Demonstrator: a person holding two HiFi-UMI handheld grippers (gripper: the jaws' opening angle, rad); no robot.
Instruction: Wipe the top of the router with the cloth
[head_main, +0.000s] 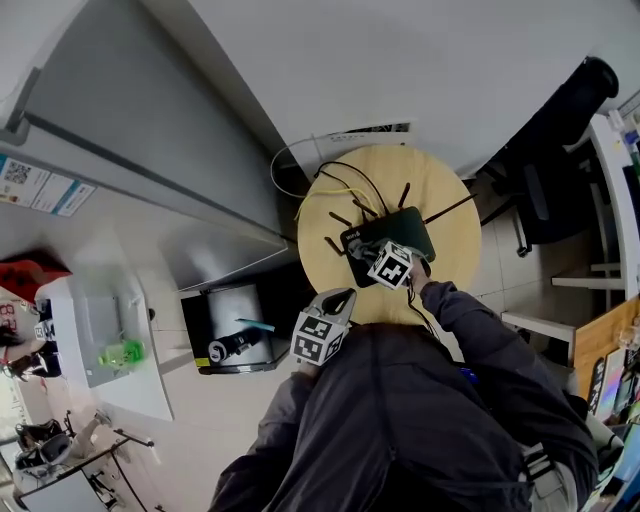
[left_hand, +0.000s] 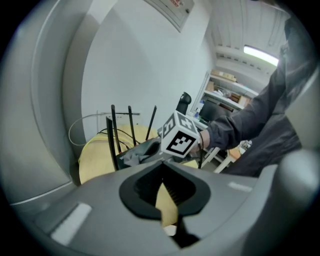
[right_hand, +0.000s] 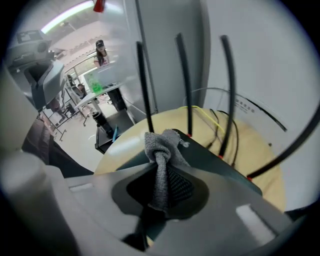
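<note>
A black router (head_main: 402, 228) with several upright antennas lies on a round wooden table (head_main: 445, 195). My right gripper (head_main: 368, 258) is over the router's near-left part, shut on a grey cloth (right_hand: 162, 146). The cloth's bunched end rests on the router's dark top (right_hand: 225, 172). In the left gripper view the router (left_hand: 145, 149) and the cloth (left_hand: 131, 157) show beyond the jaws, with the right gripper's marker cube above them. My left gripper (head_main: 338, 300) hovers at the table's near-left edge, apart from the router. Its jaws (left_hand: 164, 172) are shut and hold nothing.
Black and yellow cables (head_main: 340, 185) trail over the table's back left. A black office chair (head_main: 560, 150) stands to the right. On the floor at the left sits a dark open box (head_main: 235, 340), and farther left a white desk (head_main: 100, 340).
</note>
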